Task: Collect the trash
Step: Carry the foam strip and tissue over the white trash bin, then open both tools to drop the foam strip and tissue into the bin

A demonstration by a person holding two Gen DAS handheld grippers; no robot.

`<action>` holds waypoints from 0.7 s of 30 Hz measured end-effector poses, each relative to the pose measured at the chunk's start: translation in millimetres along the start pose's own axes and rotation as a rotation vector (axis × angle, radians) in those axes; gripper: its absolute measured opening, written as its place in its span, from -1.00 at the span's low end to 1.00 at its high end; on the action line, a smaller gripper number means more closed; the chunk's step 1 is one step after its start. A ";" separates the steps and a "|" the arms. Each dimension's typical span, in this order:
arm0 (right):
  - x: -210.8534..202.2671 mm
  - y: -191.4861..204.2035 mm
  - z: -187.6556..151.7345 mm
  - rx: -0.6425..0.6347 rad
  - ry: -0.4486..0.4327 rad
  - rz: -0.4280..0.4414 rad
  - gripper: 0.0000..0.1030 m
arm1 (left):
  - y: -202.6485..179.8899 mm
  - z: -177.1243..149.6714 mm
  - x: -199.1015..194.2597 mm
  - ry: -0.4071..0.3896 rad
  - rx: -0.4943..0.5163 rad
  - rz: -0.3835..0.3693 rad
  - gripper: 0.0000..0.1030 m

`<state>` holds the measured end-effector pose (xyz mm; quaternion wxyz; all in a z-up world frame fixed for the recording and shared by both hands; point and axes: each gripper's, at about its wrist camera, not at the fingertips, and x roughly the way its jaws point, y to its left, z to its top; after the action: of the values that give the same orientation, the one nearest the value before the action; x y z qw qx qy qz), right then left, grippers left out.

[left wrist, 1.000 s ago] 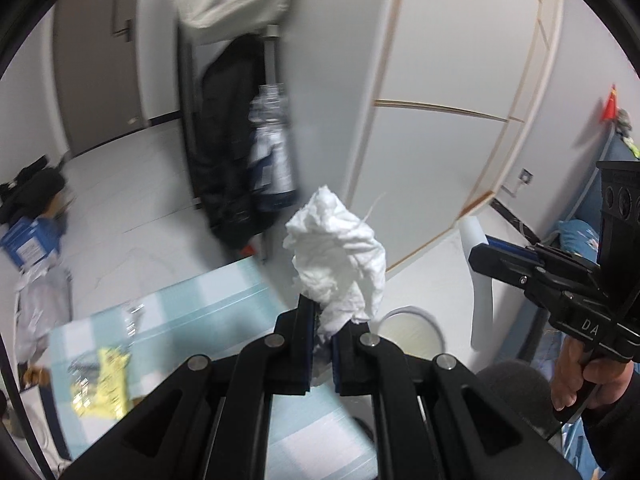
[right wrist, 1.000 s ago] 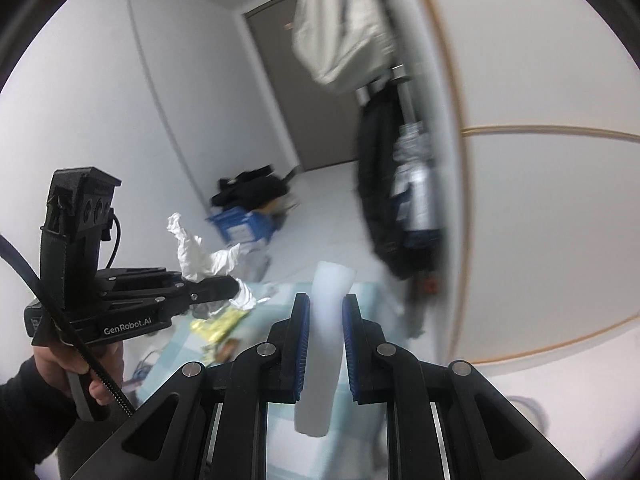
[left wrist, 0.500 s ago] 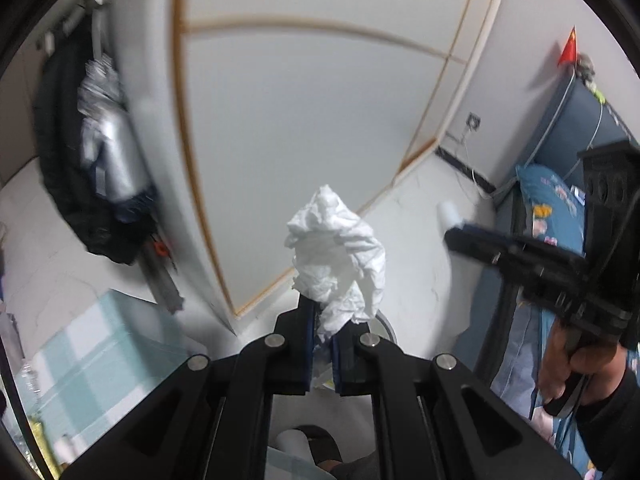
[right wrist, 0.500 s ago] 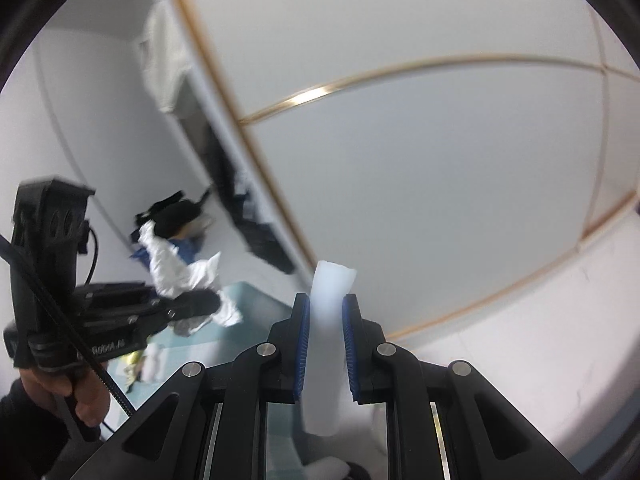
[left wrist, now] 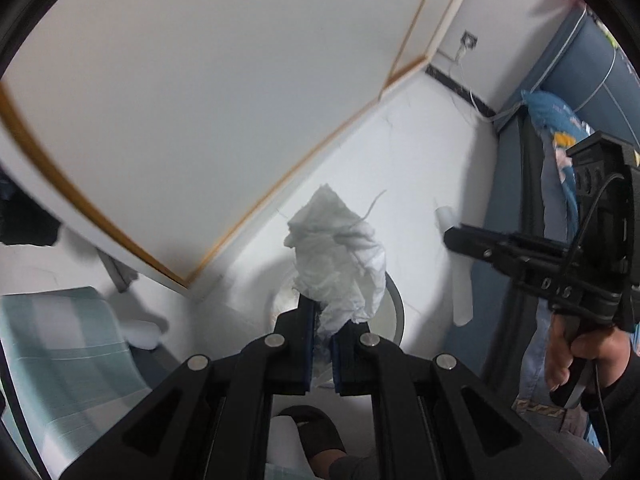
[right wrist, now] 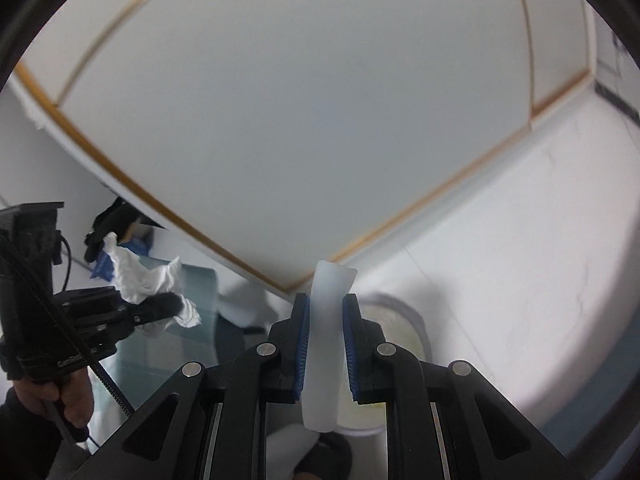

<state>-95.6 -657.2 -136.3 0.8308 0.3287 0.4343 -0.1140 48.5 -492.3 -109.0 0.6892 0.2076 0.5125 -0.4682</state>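
Your left gripper [left wrist: 320, 320] is clenched on the crumpled tissue [left wrist: 340, 256], your right gripper [right wrist: 325, 340] on the white tube [right wrist: 326, 344]. Center both over the bin [right wrist: 404, 320] below before you release.

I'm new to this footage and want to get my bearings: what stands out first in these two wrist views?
The crumpled white tissue clamped in the left gripper fills the middle of the left wrist view. The right gripper is shut on a pale translucent tube, upright at the centre of its own view. Just behind both sits a round white bin on the pale floor, below a white panel with gold trim.
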 end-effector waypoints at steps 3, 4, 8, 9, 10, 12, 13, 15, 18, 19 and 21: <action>20.9 -23.3 -15.6 0.061 0.049 0.009 -0.70 | -1.3 0.4 24.7 0.054 0.000 -0.010 -0.94; 28.1 -28.6 -20.4 0.074 0.062 0.011 -0.70 | -0.8 -0.3 33.4 0.075 -0.003 -0.015 -0.94; 60.0 -36.9 -29.7 0.115 0.106 0.027 -0.70 | 3.9 -4.2 59.8 0.146 -0.020 -0.025 -0.94; 67.6 -38.5 -31.4 0.129 0.116 0.029 -0.70 | 6.1 -5.1 64.9 0.163 -0.028 -0.028 -0.94; 73.2 -40.4 -32.6 0.142 0.121 0.035 -0.70 | 8.6 -6.6 72.2 0.181 -0.042 -0.037 -0.94; 84.2 -46.7 -39.0 0.176 0.140 0.049 -0.70 | 11.3 -9.3 84.0 0.217 -0.067 -0.051 -0.94; 89.7 -47.7 -42.3 0.184 0.151 0.047 -0.70 | 12.6 -10.9 89.9 0.237 -0.081 -0.057 -0.94; 102.9 -47.7 -46.8 0.202 0.170 0.044 -0.70 | 12.2 -13.4 101.1 0.267 -0.104 -0.076 -0.94; 127.2 -50.7 -43.5 0.237 0.202 0.042 -0.70 | 8.0 -15.4 112.5 0.305 -0.108 -0.076 -0.94; 131.3 -50.0 -43.7 0.246 0.209 0.040 -0.70 | 6.6 -16.1 115.2 0.313 -0.110 -0.080 -0.94; 139.7 -53.6 -46.8 0.270 0.221 0.039 -0.70 | 4.3 -17.7 122.0 0.330 -0.110 -0.076 -0.94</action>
<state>-68.0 -654.2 -290.6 0.7284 0.4559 0.4975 -0.1184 47.6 -529.4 -226.6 0.5879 0.2242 0.6510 -0.4246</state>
